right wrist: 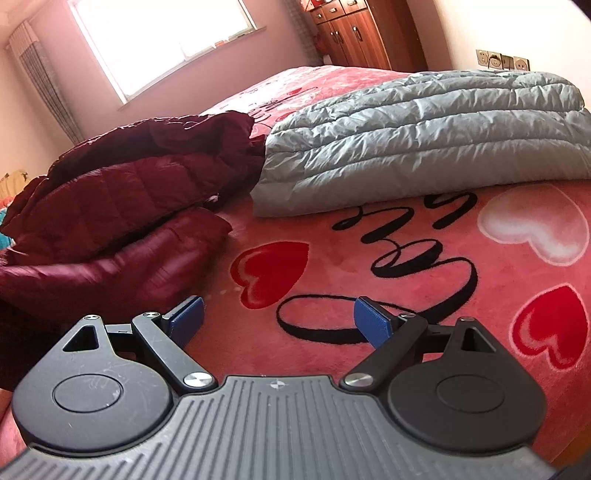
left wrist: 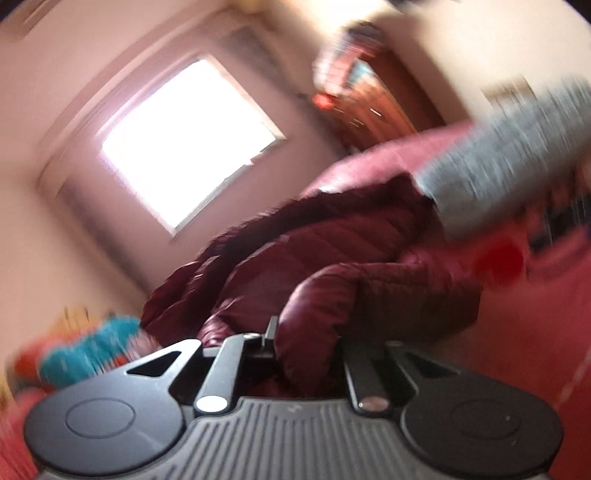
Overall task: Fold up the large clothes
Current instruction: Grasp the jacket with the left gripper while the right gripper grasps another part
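Left gripper (left wrist: 308, 343) clamped on a sleeve (left wrist: 314, 317) of the maroon jacket (left wrist: 314, 240), jaws drawn narrow with the puffy fabric bunched between them. Left wrist view smeared with blur and tilted. Rest of the jacket heaped behind the held sleeve, spread across the bed (left wrist: 517, 350). Window (left wrist: 188, 144) bright at upper left, wardrobe (left wrist: 373, 99) at upper right, both blurred. Something teal and orange at lower left, too blurred to tell.

Right gripper (right wrist: 279, 319) hanging just above the blanket (right wrist: 332, 240), jaws wide, blue pads (right wrist: 371, 319) well apart, nothing between them. Below: pink fleece with red hearts and black script. Maroon jacket (right wrist: 122, 192) lying rumpled at left of the right wrist view, its near sleeve (right wrist: 129, 273) blurred. Grey jacket (right wrist: 424, 133) folded flat to the right of the maroon one, edges touching or nearly so at the back. Grey jacket well apart from the right gripper. Wall sockets (right wrist: 502, 61) behind the grey jacket. Window (right wrist: 166, 37) and wardrobe (right wrist: 351, 29) along the far wall.
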Action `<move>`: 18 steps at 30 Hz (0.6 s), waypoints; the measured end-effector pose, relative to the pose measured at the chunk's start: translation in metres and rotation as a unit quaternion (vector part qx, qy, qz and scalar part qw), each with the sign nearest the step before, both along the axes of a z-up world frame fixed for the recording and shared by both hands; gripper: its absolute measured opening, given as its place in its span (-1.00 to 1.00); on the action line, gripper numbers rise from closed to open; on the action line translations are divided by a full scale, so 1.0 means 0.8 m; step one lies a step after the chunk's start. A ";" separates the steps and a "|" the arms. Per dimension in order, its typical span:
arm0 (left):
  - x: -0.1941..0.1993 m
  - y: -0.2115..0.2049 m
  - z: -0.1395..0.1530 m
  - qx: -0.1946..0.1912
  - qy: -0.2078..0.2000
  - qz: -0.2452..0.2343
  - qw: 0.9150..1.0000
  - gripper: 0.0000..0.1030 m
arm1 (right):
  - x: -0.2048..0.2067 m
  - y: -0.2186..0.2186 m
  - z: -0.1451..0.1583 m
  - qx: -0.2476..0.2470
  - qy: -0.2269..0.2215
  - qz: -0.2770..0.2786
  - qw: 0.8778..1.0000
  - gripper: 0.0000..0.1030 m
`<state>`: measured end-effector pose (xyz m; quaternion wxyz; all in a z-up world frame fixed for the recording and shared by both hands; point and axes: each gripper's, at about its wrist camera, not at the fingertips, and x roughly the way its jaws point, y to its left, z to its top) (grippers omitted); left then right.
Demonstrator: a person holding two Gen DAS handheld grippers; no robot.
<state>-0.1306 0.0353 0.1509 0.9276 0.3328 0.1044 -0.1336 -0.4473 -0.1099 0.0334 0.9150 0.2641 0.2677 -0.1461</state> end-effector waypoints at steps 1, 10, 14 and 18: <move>-0.004 0.013 0.015 -0.031 0.004 0.010 0.999 -0.83 | 0.000 -0.001 0.000 0.001 0.000 0.000 1.000 1.00; -0.050 0.133 0.126 -0.248 0.022 0.052 0.967 -0.85 | 0.000 0.000 -0.002 0.009 -0.014 0.014 1.000 1.00; -0.081 0.175 0.155 -0.305 0.019 0.055 0.950 -0.85 | 0.002 0.000 -0.011 0.055 -0.021 0.044 0.997 1.00; -0.101 0.203 0.162 -0.339 0.018 0.059 0.939 -0.85 | 0.006 0.007 -0.015 0.098 -0.036 0.083 0.991 1.00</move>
